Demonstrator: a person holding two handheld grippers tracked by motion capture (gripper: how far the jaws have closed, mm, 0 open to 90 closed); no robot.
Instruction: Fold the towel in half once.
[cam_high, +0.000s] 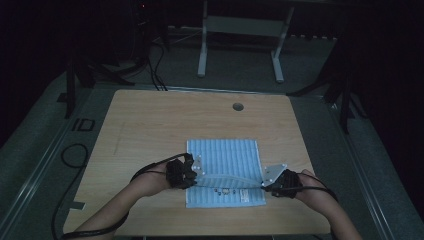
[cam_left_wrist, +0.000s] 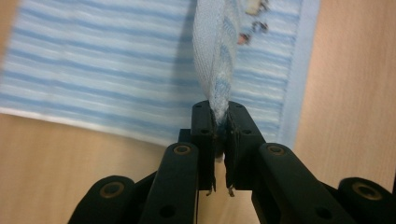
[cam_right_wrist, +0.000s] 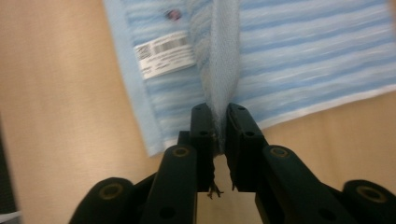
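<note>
A light blue striped towel (cam_high: 225, 157) lies flat on the wooden table (cam_high: 150, 125), near its front edge. A raised fold of it runs across between the two grippers. My left gripper (cam_high: 196, 172) pinches the fold's left end; in the left gripper view the jaws (cam_left_wrist: 220, 116) are shut on a bunched ridge of the towel (cam_left_wrist: 116, 70). My right gripper (cam_high: 265, 182) pinches the right end; the right gripper view shows its jaws (cam_right_wrist: 218, 116) shut on the cloth (cam_right_wrist: 303, 51). A white barcode label (cam_right_wrist: 166, 53) sits near the towel's front edge.
A round cable hole (cam_high: 238, 106) lies at the table's far side. Behind the table stands a white frame on two legs (cam_high: 240, 30). Black cables (cam_high: 75, 155) loop on the dark floor at the left. Bare wood surrounds the towel.
</note>
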